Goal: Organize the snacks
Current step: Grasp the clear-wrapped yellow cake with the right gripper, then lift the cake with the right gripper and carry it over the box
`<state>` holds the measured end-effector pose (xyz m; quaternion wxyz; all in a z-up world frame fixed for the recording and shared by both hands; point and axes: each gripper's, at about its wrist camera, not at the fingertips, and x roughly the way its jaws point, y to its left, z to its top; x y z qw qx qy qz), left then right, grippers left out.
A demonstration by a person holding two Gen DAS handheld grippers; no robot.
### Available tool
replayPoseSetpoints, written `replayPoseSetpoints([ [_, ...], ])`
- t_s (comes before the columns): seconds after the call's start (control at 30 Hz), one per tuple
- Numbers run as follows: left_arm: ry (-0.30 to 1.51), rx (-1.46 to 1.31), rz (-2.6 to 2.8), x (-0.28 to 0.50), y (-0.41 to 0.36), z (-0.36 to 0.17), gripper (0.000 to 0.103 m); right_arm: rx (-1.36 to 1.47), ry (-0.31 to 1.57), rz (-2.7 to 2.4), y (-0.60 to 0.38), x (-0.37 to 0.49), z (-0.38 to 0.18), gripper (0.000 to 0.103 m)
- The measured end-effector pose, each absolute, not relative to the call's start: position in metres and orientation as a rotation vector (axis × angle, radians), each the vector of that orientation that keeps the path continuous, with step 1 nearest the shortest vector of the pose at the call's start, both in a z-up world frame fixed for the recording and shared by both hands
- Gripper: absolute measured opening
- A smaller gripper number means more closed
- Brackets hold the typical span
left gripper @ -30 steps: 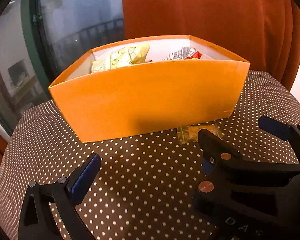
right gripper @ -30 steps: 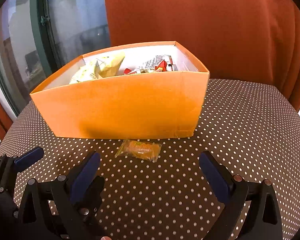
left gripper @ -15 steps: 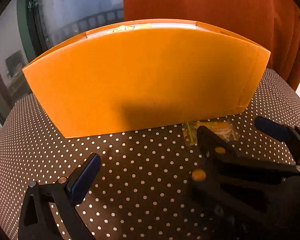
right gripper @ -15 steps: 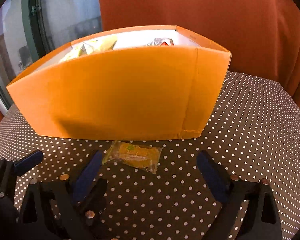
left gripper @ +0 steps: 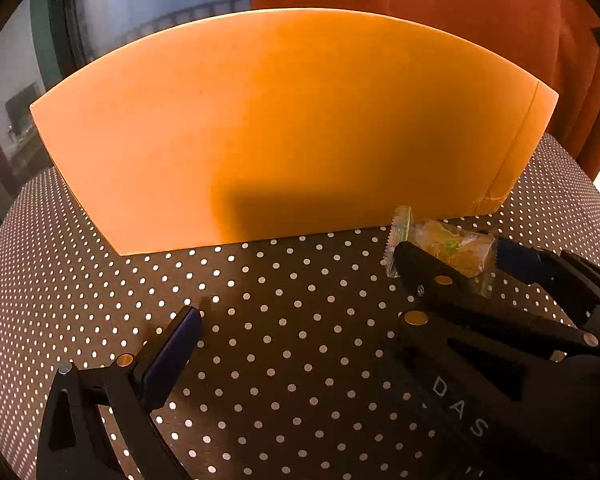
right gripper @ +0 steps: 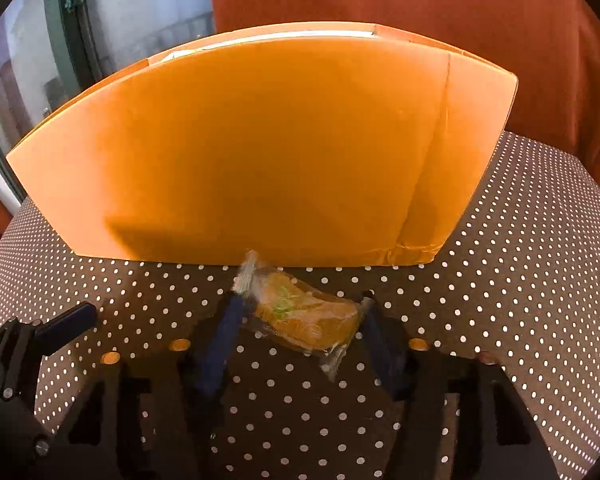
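Note:
A small orange snack in a clear wrapper (right gripper: 306,320) lies on the dotted table just in front of the orange box (right gripper: 260,152). My right gripper (right gripper: 300,332) has its blue-padded fingers on both sides of the snack, closed in against the wrapper; the frame is blurred by motion. The snack also shows in the left wrist view (left gripper: 444,246), between the right gripper's fingers (left gripper: 416,264). My left gripper is open and empty; only its left finger (left gripper: 172,356) shows, low over the table in front of the box (left gripper: 280,128).
The brown tablecloth with white dots (right gripper: 520,264) covers the table. An orange-red curtain (right gripper: 420,0) hangs behind the box. A window with a dark frame (right gripper: 72,28) is at the back left. The box's contents are hidden by its front wall.
Both grippers moved lower and closer to the box. My right gripper went forward over the snack and its fingers closed in from wide open to the wrapper's sides.

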<state>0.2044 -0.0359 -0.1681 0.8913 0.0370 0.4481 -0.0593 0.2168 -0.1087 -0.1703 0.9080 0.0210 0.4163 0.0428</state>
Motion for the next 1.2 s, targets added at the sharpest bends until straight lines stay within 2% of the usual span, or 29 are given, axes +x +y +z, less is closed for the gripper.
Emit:
replayPoseSetpoints([
  [0.17,0.924,0.086,-0.114,0.200,-0.034,-0.167,0.102,0.047,0.853,0.097,-0.109,0.211,-0.170,0.052],
  [0.37,0.916,0.109,-0.115,0.184,-0.044,-0.160,0.102,0.063,0.849,0.100,-0.112,0.194,-0.170,0.050],
  [0.7,0.884,0.158,-0.116,0.153,-0.055,-0.150,0.102,0.085,0.852,0.097,-0.119,0.162,-0.167,0.049],
  [1.2,0.824,0.128,-0.135,0.099,-0.060,-0.110,0.102,0.092,0.791,0.123,-0.138,0.111,-0.131,0.049],
])
